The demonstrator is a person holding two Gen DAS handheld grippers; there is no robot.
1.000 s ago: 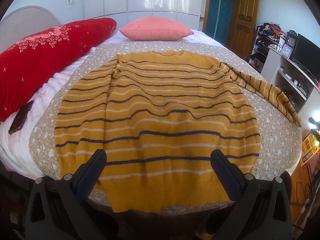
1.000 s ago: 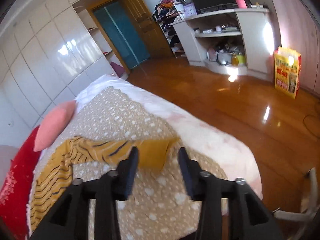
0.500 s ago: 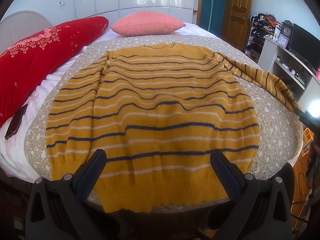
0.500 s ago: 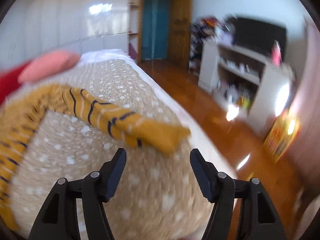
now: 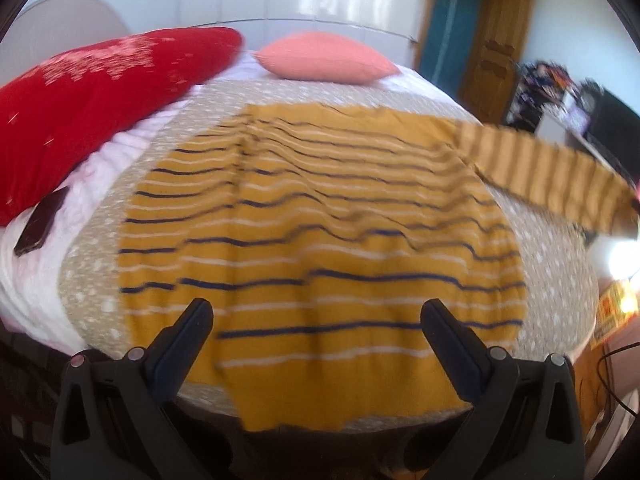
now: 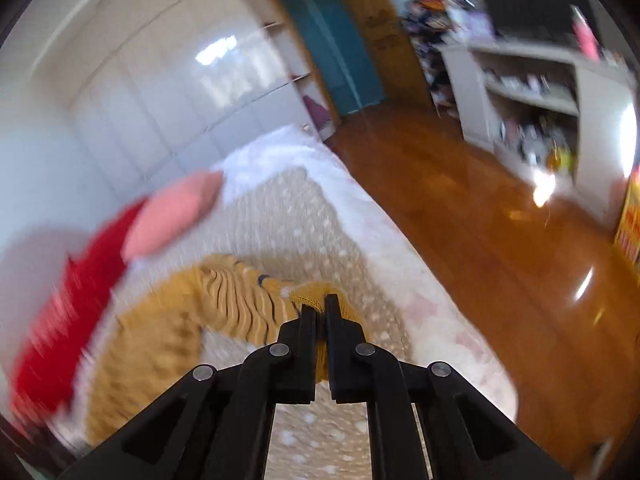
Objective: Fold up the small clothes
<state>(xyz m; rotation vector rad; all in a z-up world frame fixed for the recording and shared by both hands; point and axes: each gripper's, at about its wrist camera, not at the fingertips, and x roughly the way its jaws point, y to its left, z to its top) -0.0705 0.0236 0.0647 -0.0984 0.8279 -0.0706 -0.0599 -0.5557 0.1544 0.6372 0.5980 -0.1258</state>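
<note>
Mustard-yellow knit with dark and white stripes, the sweater lay spread flat on the speckled beige blanket of the bed, its hem toward the camera. Left of it sat a red bolster and a dark phone; a pink pillow lay beyond the collar. The left tool hovered over the hem with its jaws wide apart and nothing between them. Further right, the change showed: half a second before, the right tool had stood open just short of the cuff; now its jaws had closed on the sleeve, which rose off the blanket. That grip probably marked the start of folding the sleeve across the body.
</note>
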